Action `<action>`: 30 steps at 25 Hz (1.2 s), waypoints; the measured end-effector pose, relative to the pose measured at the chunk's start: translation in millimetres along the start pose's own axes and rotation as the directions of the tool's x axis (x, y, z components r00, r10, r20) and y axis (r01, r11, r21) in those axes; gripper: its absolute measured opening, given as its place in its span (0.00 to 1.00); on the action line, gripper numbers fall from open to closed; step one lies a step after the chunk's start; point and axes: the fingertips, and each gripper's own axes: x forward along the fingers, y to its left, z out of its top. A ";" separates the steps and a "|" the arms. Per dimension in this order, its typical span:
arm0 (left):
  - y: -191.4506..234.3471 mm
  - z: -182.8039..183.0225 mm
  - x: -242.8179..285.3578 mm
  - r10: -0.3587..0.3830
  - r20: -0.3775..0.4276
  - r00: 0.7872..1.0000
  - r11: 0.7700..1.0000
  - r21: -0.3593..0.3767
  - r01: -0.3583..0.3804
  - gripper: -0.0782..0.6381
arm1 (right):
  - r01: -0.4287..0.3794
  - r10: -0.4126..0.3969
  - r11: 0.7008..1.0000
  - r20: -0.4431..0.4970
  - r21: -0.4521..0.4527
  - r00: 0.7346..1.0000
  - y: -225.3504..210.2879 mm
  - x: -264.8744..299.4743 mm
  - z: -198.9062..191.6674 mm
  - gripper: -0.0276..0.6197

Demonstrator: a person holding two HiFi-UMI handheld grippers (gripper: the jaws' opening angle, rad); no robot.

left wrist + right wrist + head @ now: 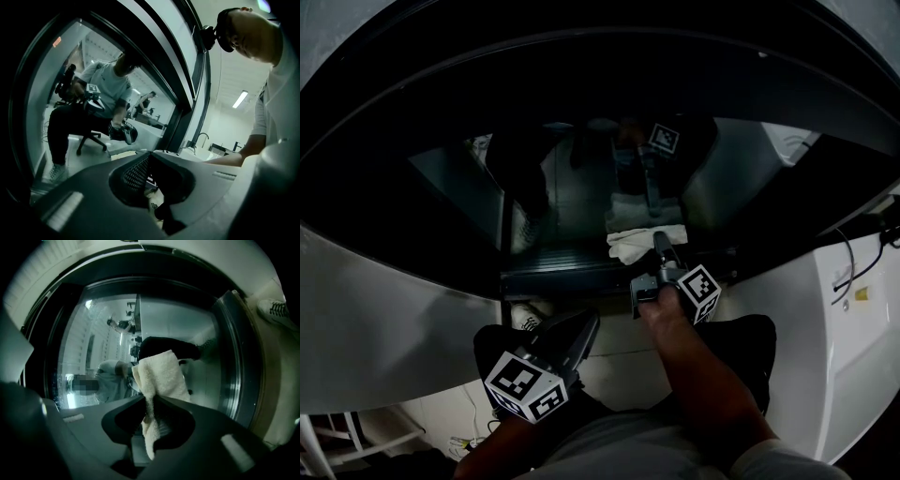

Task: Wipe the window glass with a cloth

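The window glass (581, 178) is dark and mirrors the person and both grippers. My right gripper (661, 251) is shut on a white terry cloth (639, 244), which lies against the lower part of the pane. In the right gripper view the cloth (159, 376) sticks up from between the jaws of the right gripper (150, 401) and fronts the glass (192, 324). My left gripper (581, 328) hangs low and back from the glass, near the person's lap. In its own view the left gripper (149, 155) has its jaws together with nothing between them.
A black curved frame (581, 56) surrounds the pane, with a dark sill (562, 277) below it. A white panel with a cable (853, 281) stands at the right and a pale wall (384, 319) at the left. The person's shoe (276, 308) shows at the upper right.
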 end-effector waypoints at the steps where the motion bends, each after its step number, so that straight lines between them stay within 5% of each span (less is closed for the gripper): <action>1: 0.9 1.2 -0.7 0.000 0.002 1.000 1.000 -0.001 0.000 0.13 | 0.000 0.000 1.000 -0.003 -0.004 1.000 1.0 1.4 -0.7 0.13; 16: 6.8 3.9 -9.9 0.016 0.010 1.000 1.000 0.002 -0.016 0.13 | 0.048 -0.048 0.996 -0.008 0.075 0.999 7.1 6.2 -2.8 0.13; 30: -6.5 1.6 -9.2 0.010 0.013 1.000 1.000 0.022 -0.011 0.13 | -0.029 0.030 0.993 -0.011 0.113 0.999 30.6 4.5 4.2 0.12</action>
